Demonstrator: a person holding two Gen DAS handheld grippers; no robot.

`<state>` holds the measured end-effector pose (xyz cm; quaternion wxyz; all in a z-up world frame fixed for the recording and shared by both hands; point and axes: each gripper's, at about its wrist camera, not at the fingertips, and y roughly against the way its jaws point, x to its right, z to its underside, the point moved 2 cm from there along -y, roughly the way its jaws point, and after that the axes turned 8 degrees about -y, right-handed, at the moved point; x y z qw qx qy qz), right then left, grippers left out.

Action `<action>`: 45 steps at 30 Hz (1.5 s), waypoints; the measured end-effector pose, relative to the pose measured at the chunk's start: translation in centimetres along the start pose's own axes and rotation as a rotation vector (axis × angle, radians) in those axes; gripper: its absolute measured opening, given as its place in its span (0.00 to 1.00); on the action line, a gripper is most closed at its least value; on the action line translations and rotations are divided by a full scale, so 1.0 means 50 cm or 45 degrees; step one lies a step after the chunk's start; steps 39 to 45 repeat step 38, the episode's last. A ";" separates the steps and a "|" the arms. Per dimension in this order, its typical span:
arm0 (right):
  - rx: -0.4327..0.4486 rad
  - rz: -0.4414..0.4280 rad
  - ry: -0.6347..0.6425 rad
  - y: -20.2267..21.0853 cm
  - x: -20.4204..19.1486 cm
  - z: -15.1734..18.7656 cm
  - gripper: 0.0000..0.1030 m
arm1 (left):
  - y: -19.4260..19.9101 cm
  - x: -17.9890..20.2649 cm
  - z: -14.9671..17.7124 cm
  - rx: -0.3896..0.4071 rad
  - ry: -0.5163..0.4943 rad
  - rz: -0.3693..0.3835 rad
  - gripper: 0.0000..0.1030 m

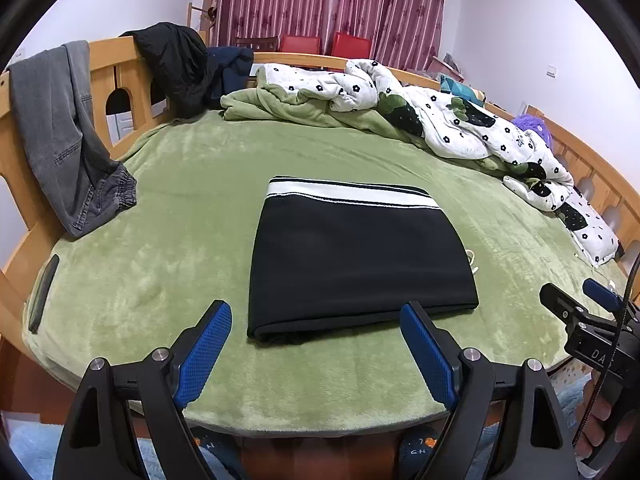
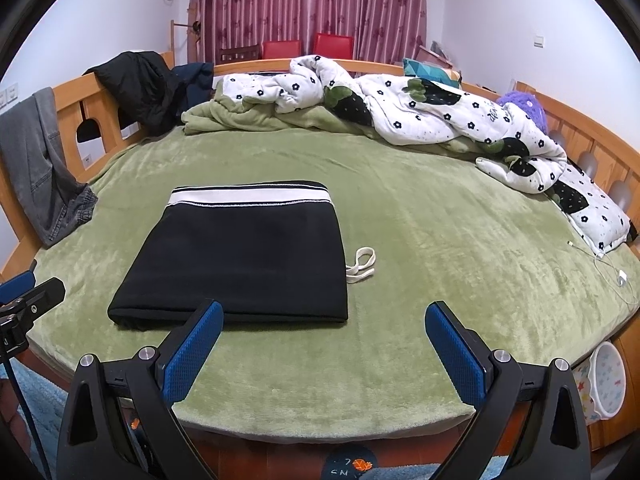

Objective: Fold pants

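Lying flat near the front edge of the bed (image 1: 160,208), the black pants (image 1: 360,260) are already folded into a compact rectangle, the white-striped waistband (image 1: 352,194) at the far end and the folded edge towards the cameras. A white drawstring (image 2: 362,266) trails out from the right side of the bundle onto the green blanket. From how it lies, I judge the folding essentially done, or one last fold short of it.

The left claw (image 1: 316,320) hangs just in front of the near edge of the pants, released, blue pads wide apart with nothing between them. The right claw (image 2: 324,320) is likewise released and empty, its left pad just over the bundle's near right corner, its right pad over bare blanket. Neither appears to touch the cloth.

Risks from here: a pinch at that near edge could catch only the top layer, so lifting would peel the stack open. The plush blanket may bunch into the pads along with the cloth. The loose drawstring could snag or be left sticking out.

Further off, grey jeans (image 1: 60,136) hang over the wooden bed frame (image 1: 116,48), a dark jacket (image 1: 176,60) beside them, and a flowered quilt (image 1: 460,120) is heaped at the far side.
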<state>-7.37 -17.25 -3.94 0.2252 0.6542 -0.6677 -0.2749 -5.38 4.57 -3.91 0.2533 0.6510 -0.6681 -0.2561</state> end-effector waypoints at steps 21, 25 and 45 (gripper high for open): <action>-0.002 0.018 -0.024 0.000 -0.003 0.004 0.97 | 0.000 0.002 -0.004 0.006 -0.014 0.016 0.83; 0.004 0.020 -0.024 -0.002 -0.001 0.004 0.97 | 0.001 0.002 -0.005 0.010 -0.019 0.015 0.83; 0.015 -0.005 -0.037 0.003 -0.025 0.005 0.97 | -0.004 0.002 -0.003 -0.010 -0.031 0.021 0.84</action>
